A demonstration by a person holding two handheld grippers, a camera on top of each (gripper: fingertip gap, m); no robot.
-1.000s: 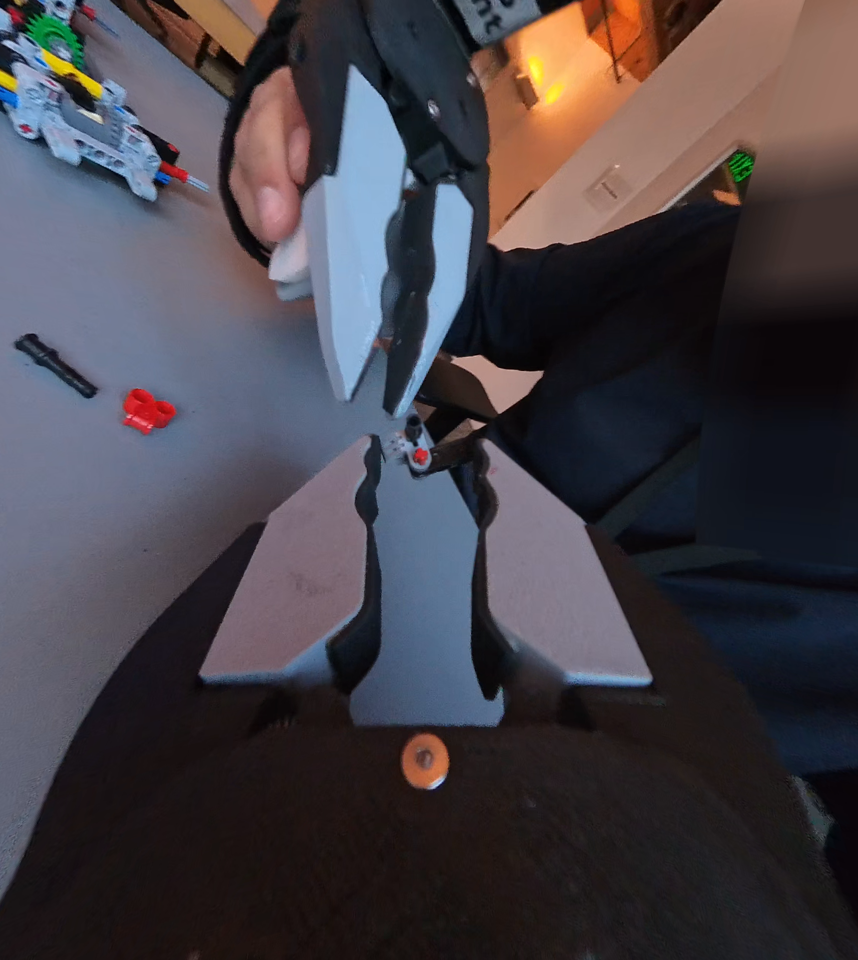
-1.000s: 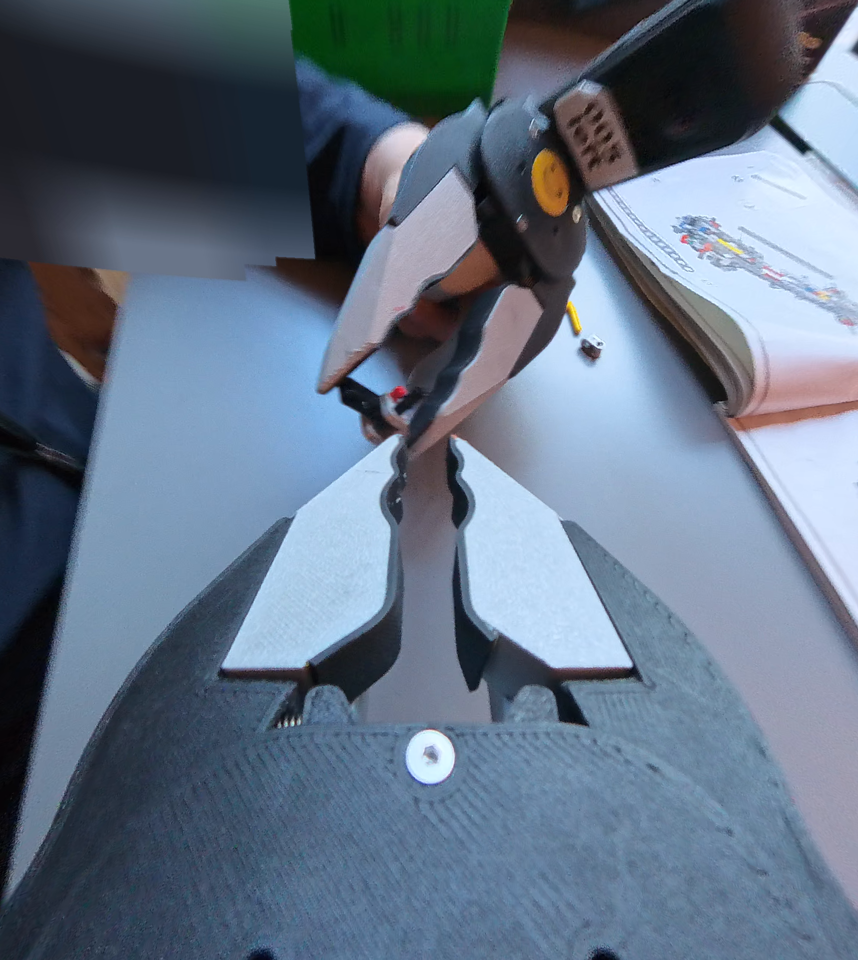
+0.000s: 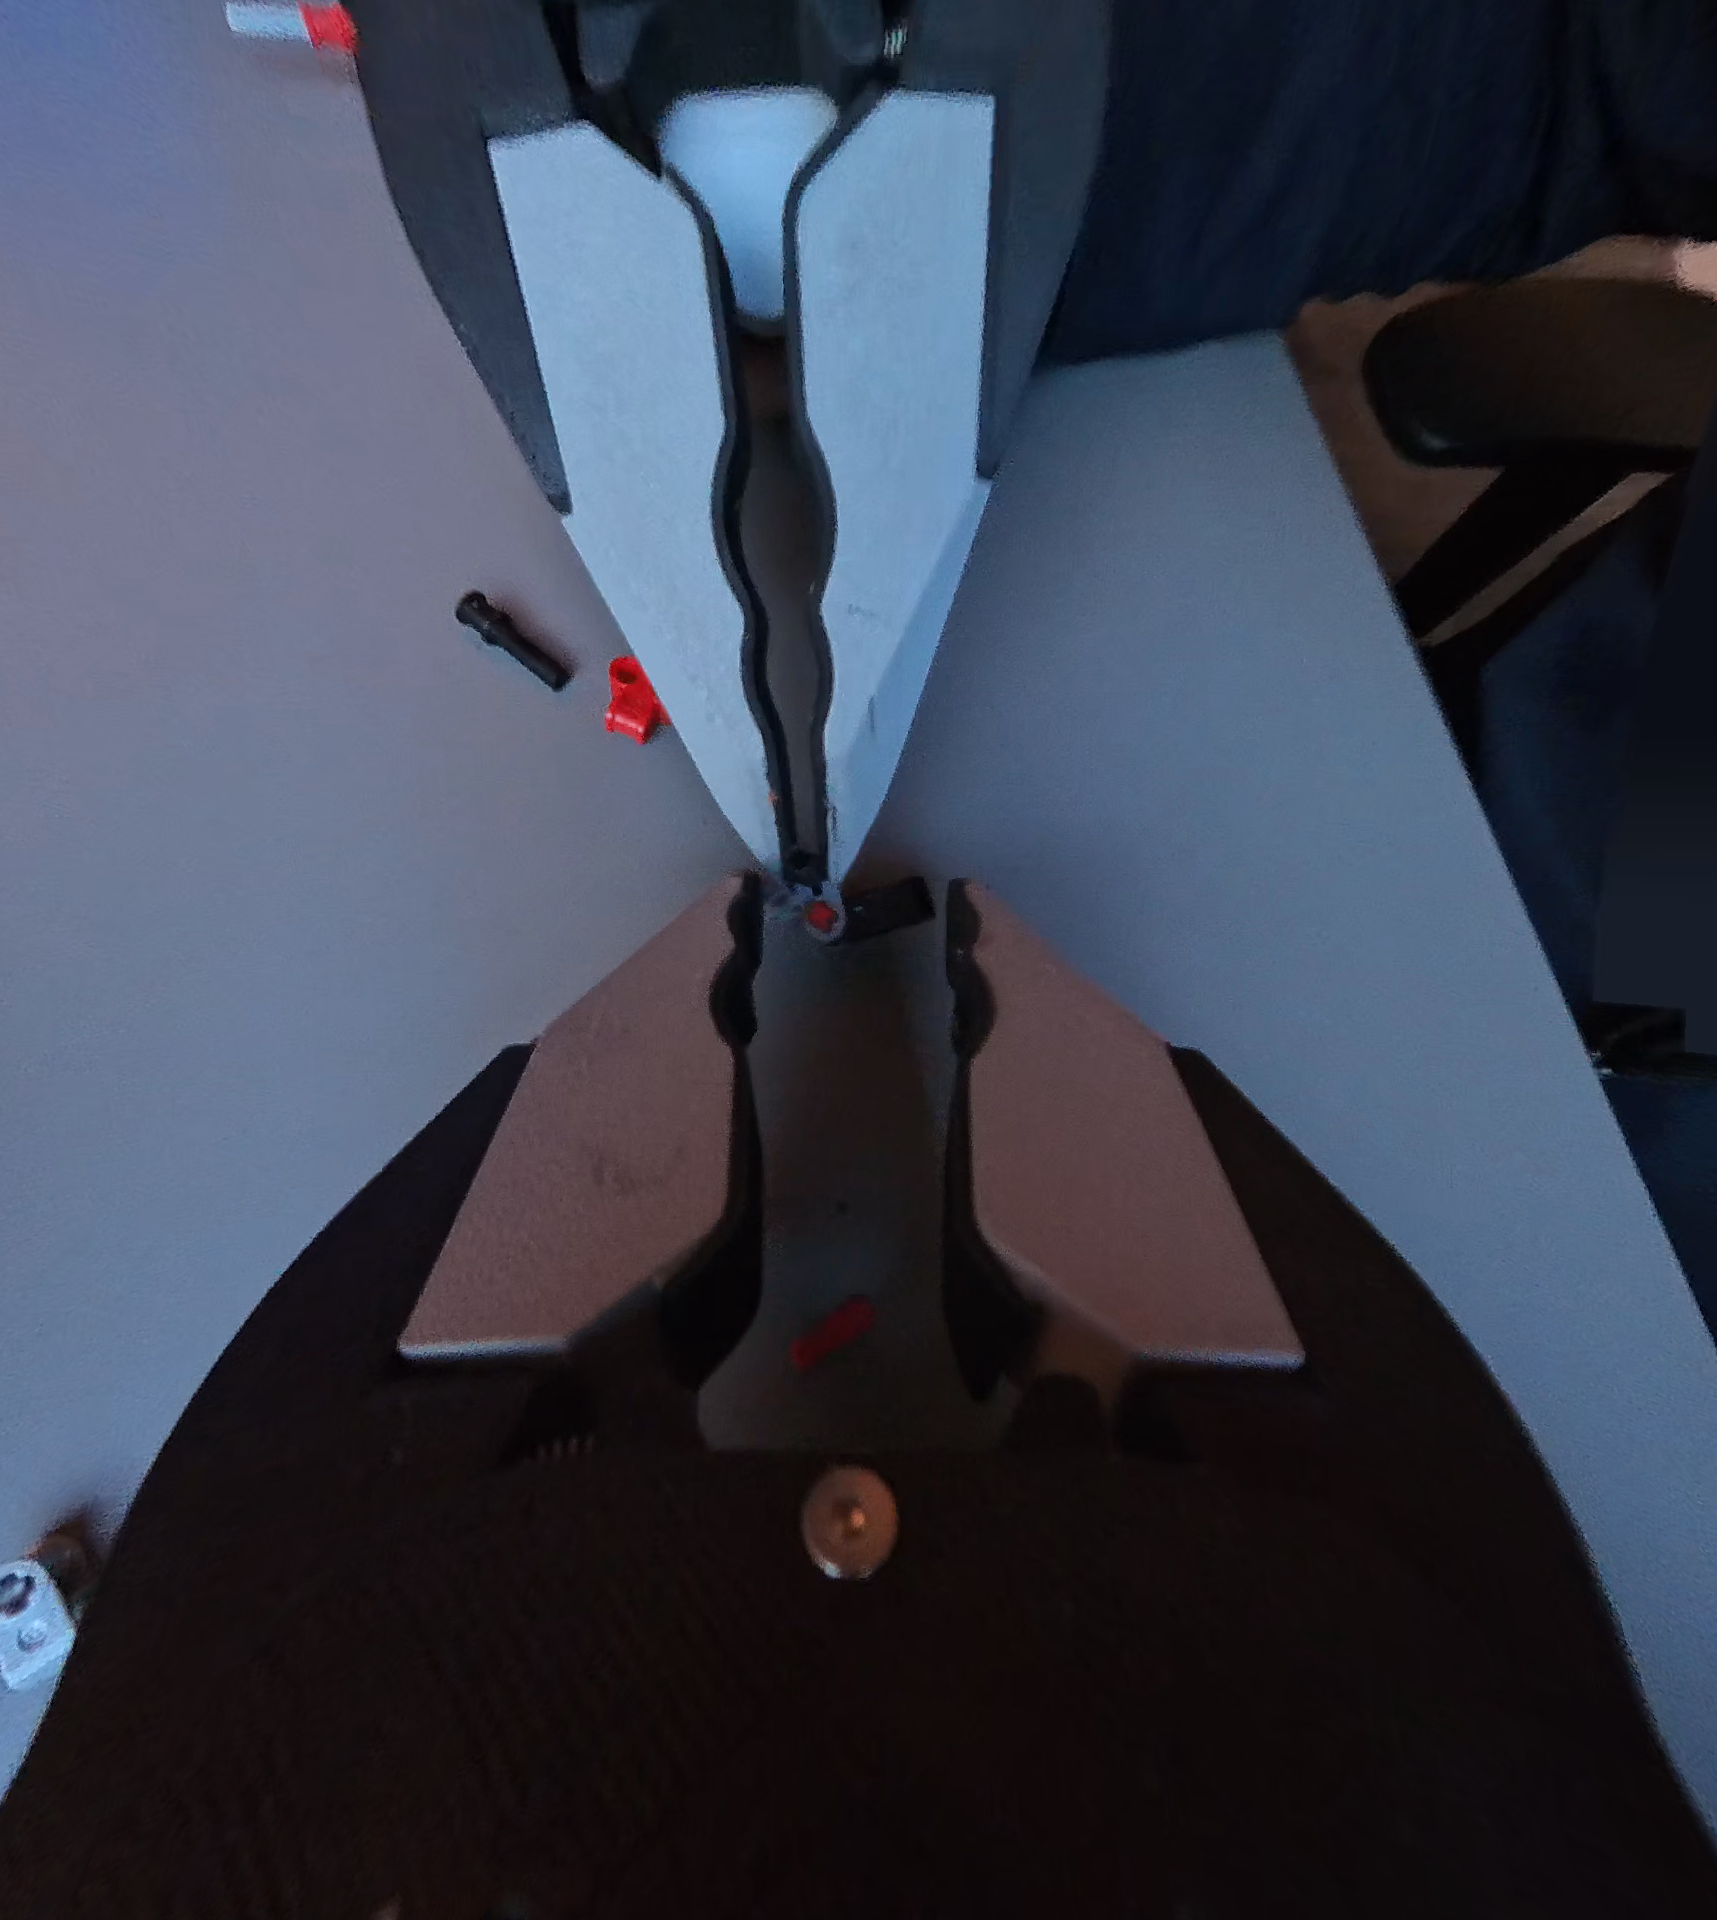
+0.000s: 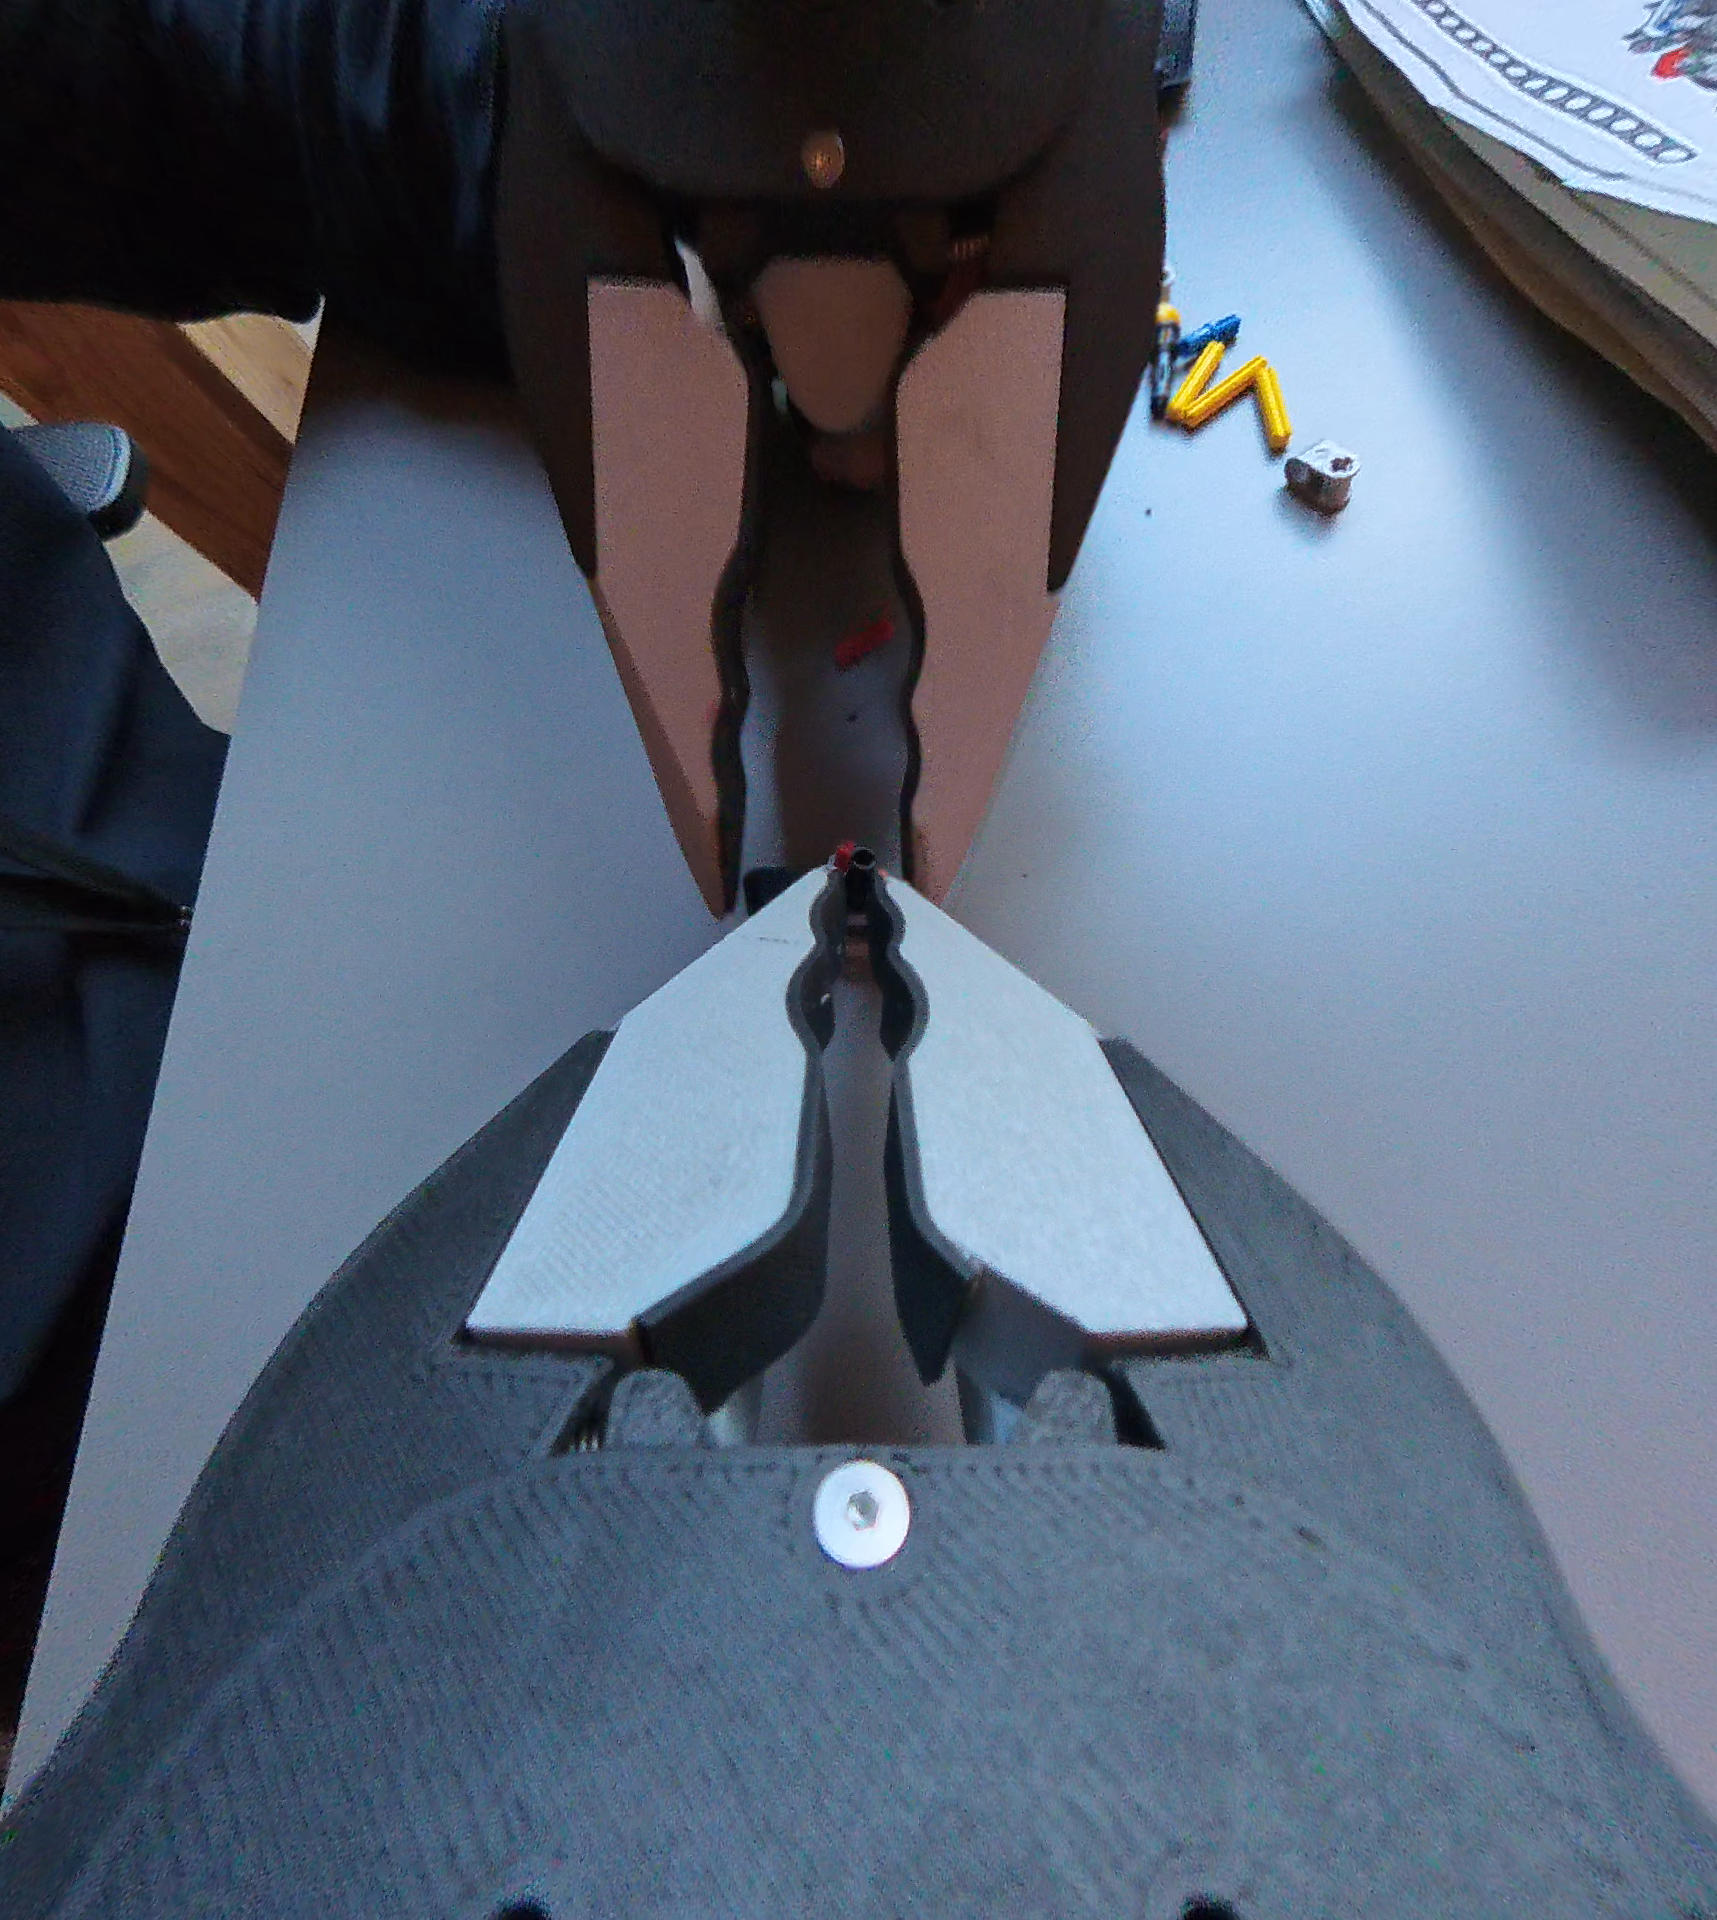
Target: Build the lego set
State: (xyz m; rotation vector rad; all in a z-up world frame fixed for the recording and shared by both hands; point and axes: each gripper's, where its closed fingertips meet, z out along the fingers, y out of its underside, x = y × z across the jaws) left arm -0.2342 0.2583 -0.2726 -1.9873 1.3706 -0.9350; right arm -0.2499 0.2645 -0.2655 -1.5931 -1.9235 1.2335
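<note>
My left gripper (image 3: pixel 849 899) is shut across a small assembly (image 3: pixel 823 916): a grey connector with a red centre joined to a short black beam (image 3: pixel 890 906). It holds the assembly just above the grey table (image 3: pixel 210 935). My right gripper (image 4: pixel 859 883) faces it tip to tip and is shut on a black pin (image 4: pixel 861 868) standing at the assembly. A bit of the red part (image 4: pixel 841 857) shows beside the pin. The right gripper also shows in the left wrist view (image 3: pixel 804 857), coming down from the top. The left gripper shows in the right wrist view (image 4: pixel 818 883).
On the table lie a black pin (image 3: pixel 511 639), a red connector (image 3: pixel 630 707), a red axle (image 3: pixel 833 1330) and a grey connector (image 3: pixel 23 1636). Yellow pieces (image 4: pixel 1228 390), a grey connector (image 4: pixel 1323 480) and an open instruction book (image 4: pixel 1612 156) lie to the right. A chair (image 3: pixel 1519 384) stands beyond the table edge. Less than 4 cm separates the two grippers' tips. The red axle (image 3: pixel 833 1330) is about 8 cm from both grippers' fingertips. My right wrist view (image 4: pixel 863 641) looks at it from another angle.
My right gripper has closed from slightly open onto the black pin. Both grippers have swung to face each other tip to tip, low over the table. The left still holds the assembly.
</note>
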